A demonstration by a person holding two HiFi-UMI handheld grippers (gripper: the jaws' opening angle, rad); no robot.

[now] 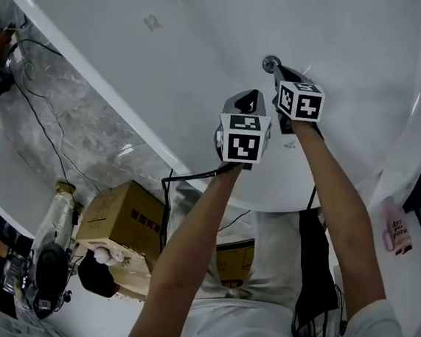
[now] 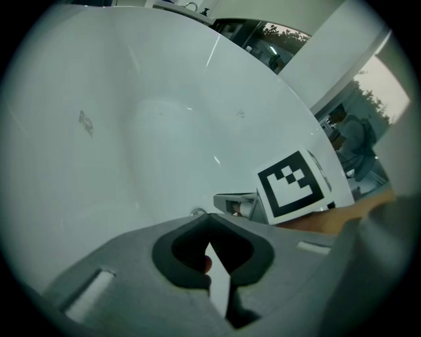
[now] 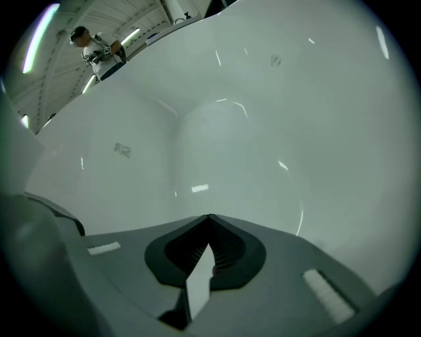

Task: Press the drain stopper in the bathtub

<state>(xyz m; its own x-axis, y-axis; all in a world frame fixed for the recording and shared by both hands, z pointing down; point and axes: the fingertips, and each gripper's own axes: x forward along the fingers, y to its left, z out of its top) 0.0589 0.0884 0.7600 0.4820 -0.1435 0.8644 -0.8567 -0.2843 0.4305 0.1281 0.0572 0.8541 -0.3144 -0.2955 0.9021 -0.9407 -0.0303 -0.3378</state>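
Observation:
The round chrome drain stopper sits on the floor of the white bathtub. My right gripper reaches down with its shut tips at the stopper's near edge; whether they touch it I cannot tell. In the right gripper view the jaws meet with nothing between them and hide the stopper. My left gripper hangs just left of the right one, above the tub floor. Its jaws are also shut and empty. A sliver of the stopper shows past them, beside the right gripper.
The tub rim runs diagonally at left, with grey marble floor and black cables beyond. A cardboard box and a handheld device lie lower left. A pink bottle stands at right. A person stands beyond the tub.

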